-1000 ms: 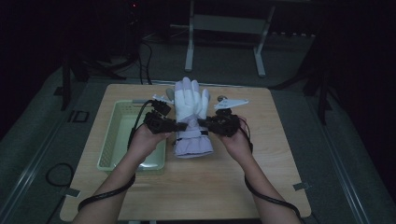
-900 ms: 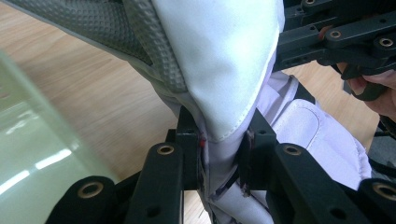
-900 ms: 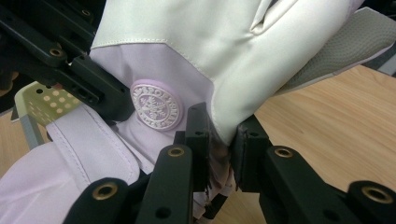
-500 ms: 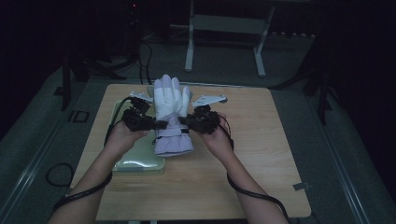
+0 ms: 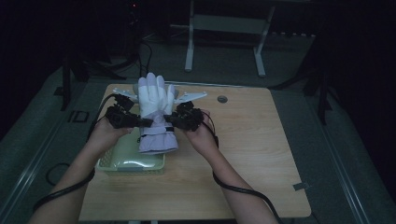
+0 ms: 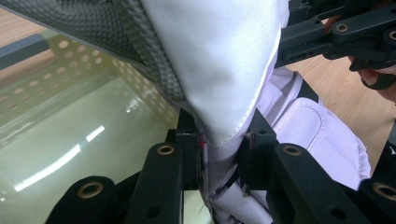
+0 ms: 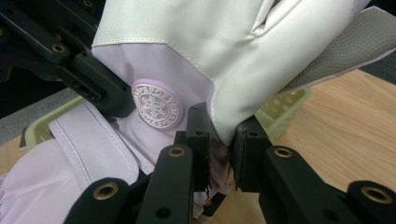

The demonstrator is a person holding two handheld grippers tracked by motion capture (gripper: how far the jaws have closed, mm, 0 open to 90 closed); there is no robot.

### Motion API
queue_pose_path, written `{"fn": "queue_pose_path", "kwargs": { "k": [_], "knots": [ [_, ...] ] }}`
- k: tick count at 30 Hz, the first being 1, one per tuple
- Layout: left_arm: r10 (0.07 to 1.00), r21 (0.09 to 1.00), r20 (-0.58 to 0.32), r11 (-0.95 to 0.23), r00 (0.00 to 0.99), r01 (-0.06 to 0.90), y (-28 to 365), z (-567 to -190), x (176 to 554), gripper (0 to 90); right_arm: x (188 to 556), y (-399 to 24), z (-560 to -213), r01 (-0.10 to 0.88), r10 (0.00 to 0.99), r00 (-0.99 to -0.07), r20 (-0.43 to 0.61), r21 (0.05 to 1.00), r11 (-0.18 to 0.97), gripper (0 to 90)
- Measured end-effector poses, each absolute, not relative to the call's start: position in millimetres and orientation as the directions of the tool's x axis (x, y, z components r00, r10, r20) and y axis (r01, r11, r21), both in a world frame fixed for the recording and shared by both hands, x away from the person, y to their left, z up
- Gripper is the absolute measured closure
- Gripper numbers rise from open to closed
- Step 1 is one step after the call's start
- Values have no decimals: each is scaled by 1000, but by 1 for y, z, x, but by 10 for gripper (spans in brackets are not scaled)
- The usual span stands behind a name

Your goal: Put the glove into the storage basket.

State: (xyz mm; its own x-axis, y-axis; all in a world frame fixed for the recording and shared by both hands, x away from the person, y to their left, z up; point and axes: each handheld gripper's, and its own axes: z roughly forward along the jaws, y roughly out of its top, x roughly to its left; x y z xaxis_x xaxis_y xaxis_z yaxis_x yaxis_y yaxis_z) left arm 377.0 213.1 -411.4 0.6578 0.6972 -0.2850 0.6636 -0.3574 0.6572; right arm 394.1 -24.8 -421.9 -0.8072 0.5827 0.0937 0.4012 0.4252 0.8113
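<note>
Two grippers are holding a white and lilac glove up over a green basket.

Nearest, the person's forearms are coming in from six o'clock, and the pale green basket (image 5: pixel 131 163) is sitting on the wooden surface (image 5: pixel 243 158) just beyond them. Above the basket's far end, the left gripper (image 5: pixel 142 122) is clamping the glove (image 5: pixel 156 112) at its nine o'clock edge, while the right gripper (image 5: pixel 169 120) is pinching it at three o'clock; both are gripping fabric near the wrist. The glove is hanging between them, lilac cuff toward six o'clock, white fingers pointing to twelve. In the right gripper view a round lilac badge (image 7: pixel 156 105) is showing on the glove. Farther off, a metal stand (image 5: pixel 224 28) is standing beyond the surface.
</note>
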Motion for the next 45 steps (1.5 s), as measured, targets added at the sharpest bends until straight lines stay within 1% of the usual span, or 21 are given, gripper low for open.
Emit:
{"fn": "queue_pose_path", "kwargs": {
  "k": [6,9,13,18,20,23,27,30,32,35,41,43,45],
  "knots": [
    [697,669,-278,-352,660,654,228,-415,377,737,395,-11,-424,401,584,-807,94,813,423,789],
    [709,665,-253,-367,658,651,243,-415,374,737,392,7,-426,387,585,-808,71,812,436,793],
    [708,677,-215,-388,672,625,255,-416,369,737,391,20,-427,376,566,-821,70,813,445,795],
    [719,680,-216,-375,661,630,264,-427,367,736,387,32,-435,366,572,-819,50,813,452,796],
    [721,684,-205,-377,662,624,267,-433,367,736,387,35,-440,371,576,-816,55,814,447,798],
    [724,680,-216,-370,655,633,270,-442,369,736,388,39,-447,383,580,-812,62,807,449,801],
    [716,652,-247,-376,653,658,277,-456,370,735,384,43,-457,388,571,-819,58,790,475,803],
    [721,629,-237,-397,651,668,278,-467,367,734,378,46,-470,387,554,-830,57,775,500,805],
    [721,609,-246,-405,648,682,279,-477,365,734,375,48,-479,390,542,-838,59,760,521,805],
    [722,584,-273,-401,635,706,279,-491,362,734,372,51,-491,389,530,-847,48,735,556,806],
    [734,562,-275,-401,621,724,277,-505,361,732,370,56,-505,397,519,-854,41,695,599,804],
    [746,561,-248,-410,618,719,273,-507,361,731,370,57,-508,407,534,-845,35,689,599,803],
    [753,552,-249,-407,610,728,272,-510,362,719,372,59,-511,415,539,-842,32,678,607,801]
  ]
}}
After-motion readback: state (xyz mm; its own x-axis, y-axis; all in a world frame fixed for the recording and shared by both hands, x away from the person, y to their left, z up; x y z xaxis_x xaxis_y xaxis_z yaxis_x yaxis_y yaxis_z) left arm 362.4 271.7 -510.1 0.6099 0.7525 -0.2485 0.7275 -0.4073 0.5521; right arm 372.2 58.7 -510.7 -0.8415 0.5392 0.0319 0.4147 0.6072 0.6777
